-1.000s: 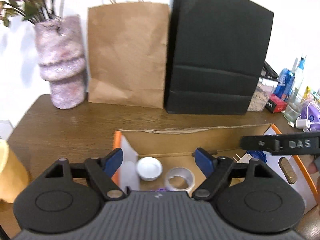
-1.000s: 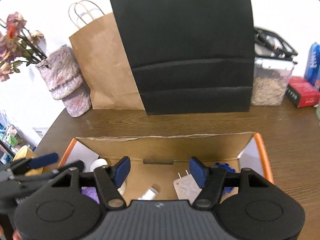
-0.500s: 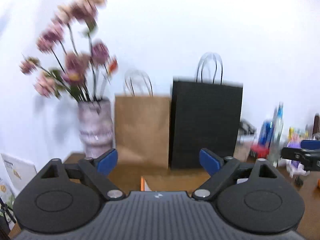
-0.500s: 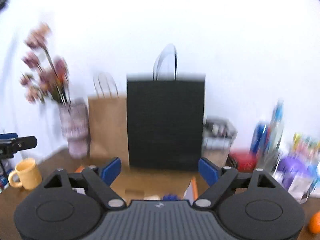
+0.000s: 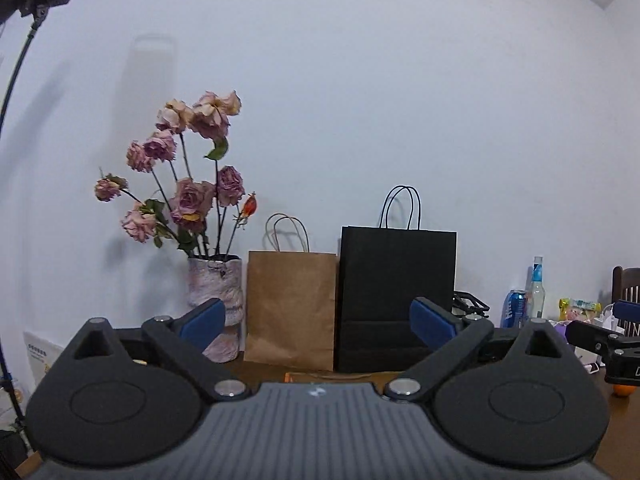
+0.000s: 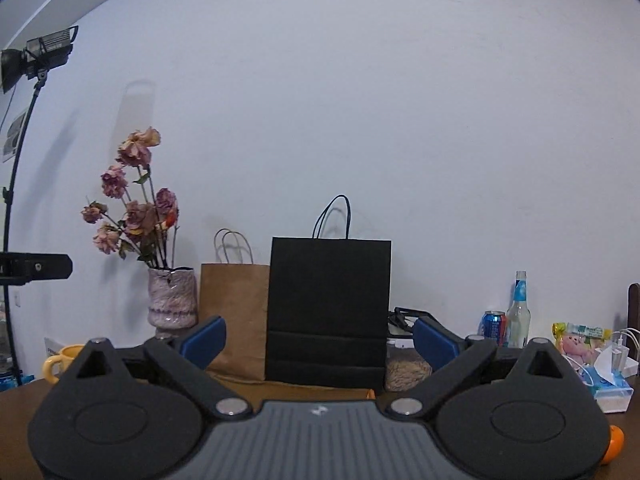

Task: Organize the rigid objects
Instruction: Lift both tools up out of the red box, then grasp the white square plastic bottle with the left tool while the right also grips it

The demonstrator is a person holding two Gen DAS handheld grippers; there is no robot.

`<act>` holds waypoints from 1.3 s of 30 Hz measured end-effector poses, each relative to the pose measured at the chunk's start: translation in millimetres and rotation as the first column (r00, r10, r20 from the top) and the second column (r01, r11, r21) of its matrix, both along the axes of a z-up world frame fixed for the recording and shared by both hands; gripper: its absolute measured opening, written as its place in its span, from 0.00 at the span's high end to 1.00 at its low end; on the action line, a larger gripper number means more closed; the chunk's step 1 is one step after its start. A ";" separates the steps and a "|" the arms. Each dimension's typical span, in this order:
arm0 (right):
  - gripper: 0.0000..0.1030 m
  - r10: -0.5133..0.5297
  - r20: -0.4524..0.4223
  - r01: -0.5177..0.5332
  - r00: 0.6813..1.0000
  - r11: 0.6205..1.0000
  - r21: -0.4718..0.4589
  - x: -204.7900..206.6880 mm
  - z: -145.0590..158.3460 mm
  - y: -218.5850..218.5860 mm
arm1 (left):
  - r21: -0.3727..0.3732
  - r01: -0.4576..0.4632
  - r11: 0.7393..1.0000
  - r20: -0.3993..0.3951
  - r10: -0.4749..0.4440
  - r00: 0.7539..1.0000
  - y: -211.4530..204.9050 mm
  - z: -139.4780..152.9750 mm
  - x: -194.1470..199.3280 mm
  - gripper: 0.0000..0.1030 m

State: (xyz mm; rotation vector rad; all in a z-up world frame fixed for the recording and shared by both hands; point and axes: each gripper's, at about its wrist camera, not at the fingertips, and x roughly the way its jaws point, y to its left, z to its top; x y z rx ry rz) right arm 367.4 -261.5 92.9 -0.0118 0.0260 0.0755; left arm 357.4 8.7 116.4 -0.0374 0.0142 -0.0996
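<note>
My left gripper is open and empty, raised and pointing level at the back wall. My right gripper is open and empty too, at a similar height. Only a sliver of the orange-edged cardboard box shows under the left gripper, and its top edge shows under the right one. The objects inside it are hidden. The right gripper shows at the right edge of the left wrist view. The left gripper shows at the left edge of the right wrist view.
At the back of the wooden table stand a vase of dried roses, a brown paper bag and a black paper bag. To the right are a blue can, a bottle, tissues and an orange. A yellow mug is at left.
Both grippers have lifted away from the box and tilted up from looking down into it to looking level at the wall. The box contents have dropped out of view.
</note>
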 end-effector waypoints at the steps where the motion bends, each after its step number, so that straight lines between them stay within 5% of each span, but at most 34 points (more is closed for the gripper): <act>1: 0.03 0.003 -0.001 -0.003 1.000 1.000 0.001 -9.2 -0.5 0.6 | 0.006 -0.007 1.000 -0.007 0.007 1.000 0.7 -1.8 -9.7 0.01; 8: 0.03 0.066 -0.053 -0.061 0.996 0.994 0.092 -98.7 -18.3 -11.0 | -0.019 0.026 0.999 -0.082 -0.027 0.996 15.1 -17.2 -88.9 0.00; 13: 0.03 0.075 -0.105 -0.068 0.992 0.996 0.066 -177.6 -33.2 -14.1 | -0.016 0.084 0.996 -0.108 -0.085 0.990 25.9 -34.5 -171.9 0.00; 19: 0.01 0.061 -0.145 -0.055 0.988 0.998 0.043 -272.7 -57.9 -23.8 | -0.140 0.118 0.983 -0.164 -0.140 0.976 36.5 -72.8 -257.5 0.00; 25: 0.01 0.005 -0.206 0.003 0.979 0.999 0.038 -267.7 -70.2 -30.9 | -0.047 0.122 0.991 -0.221 -0.130 0.967 11.9 -85.2 -242.4 0.00; 31: 0.03 0.054 -0.286 -0.032 0.957 0.996 0.080 -236.6 -88.9 -33.5 | -0.091 0.188 0.978 -0.337 -0.208 0.918 -4.6 -106.6 -204.3 0.00; 39: 0.09 0.095 -0.341 -0.047 0.935 0.988 0.147 -160.2 -89.7 -45.0 | -0.111 0.226 0.968 -0.357 -0.251 0.900 -44.2 -110.8 -120.9 0.03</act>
